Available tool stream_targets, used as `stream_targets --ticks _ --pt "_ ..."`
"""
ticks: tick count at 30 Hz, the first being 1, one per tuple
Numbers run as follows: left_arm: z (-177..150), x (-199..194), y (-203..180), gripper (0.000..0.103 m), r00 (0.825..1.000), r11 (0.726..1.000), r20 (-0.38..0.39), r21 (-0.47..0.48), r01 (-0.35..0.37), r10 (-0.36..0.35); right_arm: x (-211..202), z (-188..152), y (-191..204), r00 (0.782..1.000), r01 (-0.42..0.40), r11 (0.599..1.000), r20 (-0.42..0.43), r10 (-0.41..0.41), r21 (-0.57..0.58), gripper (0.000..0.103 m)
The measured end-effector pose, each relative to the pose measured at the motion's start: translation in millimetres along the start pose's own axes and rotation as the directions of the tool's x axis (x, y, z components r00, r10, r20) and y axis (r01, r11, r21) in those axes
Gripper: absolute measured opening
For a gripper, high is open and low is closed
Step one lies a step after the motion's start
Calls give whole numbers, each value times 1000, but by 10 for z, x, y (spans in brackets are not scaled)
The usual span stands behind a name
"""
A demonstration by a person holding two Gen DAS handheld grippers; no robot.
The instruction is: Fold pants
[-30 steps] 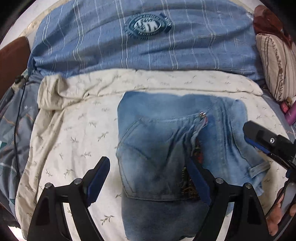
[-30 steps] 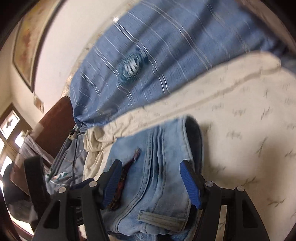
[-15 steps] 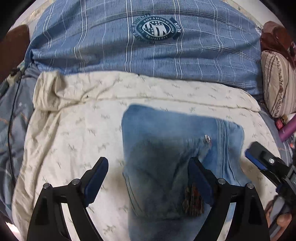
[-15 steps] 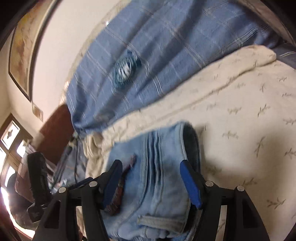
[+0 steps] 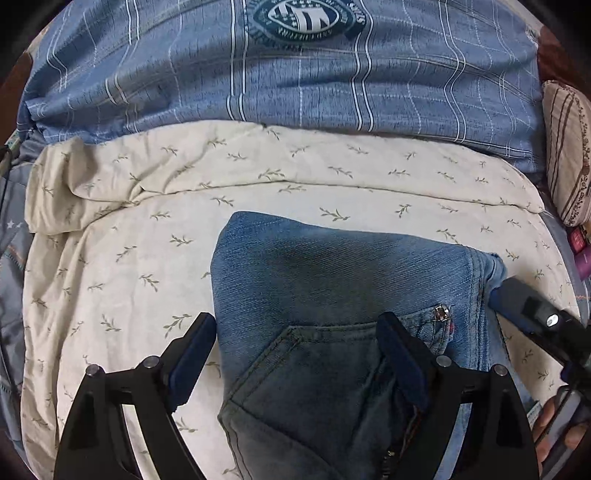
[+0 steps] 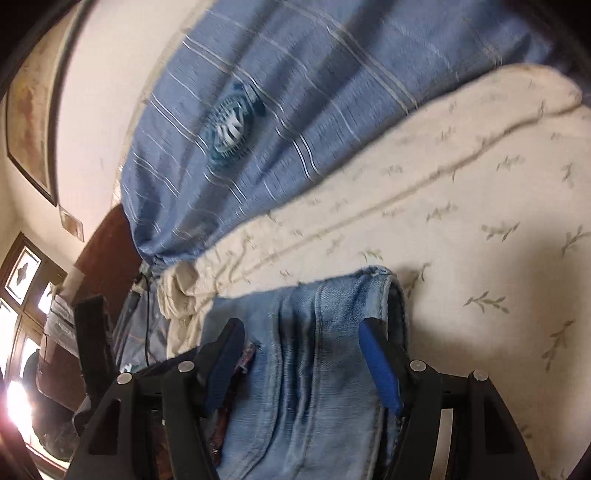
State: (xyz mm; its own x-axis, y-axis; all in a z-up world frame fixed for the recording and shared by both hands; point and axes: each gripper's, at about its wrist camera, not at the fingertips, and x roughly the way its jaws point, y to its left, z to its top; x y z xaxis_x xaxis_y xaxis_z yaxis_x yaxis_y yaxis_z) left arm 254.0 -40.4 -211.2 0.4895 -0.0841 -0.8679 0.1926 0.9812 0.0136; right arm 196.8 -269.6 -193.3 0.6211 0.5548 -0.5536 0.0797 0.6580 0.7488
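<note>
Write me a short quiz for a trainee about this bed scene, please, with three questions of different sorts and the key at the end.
1. True or false: the jeans lie on a cream sheet with a small leaf print.
2. What lies just beyond the far edge of that sheet?
A. a blue striped cover with a round badge
B. a red towel
C. a wooden tray
3. Short answer: which camera view shows a window?

Key: 1 true; 2 A; 3 the right wrist view, at its left edge.
</note>
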Motion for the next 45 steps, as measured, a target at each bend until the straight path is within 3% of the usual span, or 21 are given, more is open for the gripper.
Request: stream_targets --ticks 3,6,12,16,23,28,33,36,39,45 --pt "23 91 36 98 999 1000 -38 -16 -1 1 52 -20 -26 1000 10 1000 -23 -10 -12 68" --pt "-2 57 85 98 999 999 -38 -47 13 -15 14 -47 -4 1000 14 1000 -18 -14 -24 68" --pt "-273 -325 113 98 1000 999 26 -47 12 -11 -280 -158 148 999 -1 996 34 4 -89 69" --pt "-513 -513 108 98 999 1000 15 -9 29 -29 -455 -310 293 999 29 983 37 -23 -182 69" --pt "-880 -627 53 98 999 998 16 62 -31 30 -545 -634 503 988 150 926 30 -149 -347 68" --pt "-1024 -546 90 99 999 999 -2 35 -38 38 -362 -902 483 954 253 875 -43 -296 -412 68" --pt "-1019 -805 88 98 998 999 44 18 -47 46 -561 -929 500 968 239 897 15 -252 -373 68" --pt "-1046 -1064 90 98 991 997 111 11 -72 70 -811 -959 593 974 223 904 120 -192 -364 68" --pt "-1075 -1319 91 98 981 996 171 6 -91 89 -1036 -1033 697 960 235 897 233 -154 -373 68" --pt "-1146 -1758 112 98 953 992 280 7 -124 117 -1249 -1271 919 937 255 878 329 -120 -405 70"
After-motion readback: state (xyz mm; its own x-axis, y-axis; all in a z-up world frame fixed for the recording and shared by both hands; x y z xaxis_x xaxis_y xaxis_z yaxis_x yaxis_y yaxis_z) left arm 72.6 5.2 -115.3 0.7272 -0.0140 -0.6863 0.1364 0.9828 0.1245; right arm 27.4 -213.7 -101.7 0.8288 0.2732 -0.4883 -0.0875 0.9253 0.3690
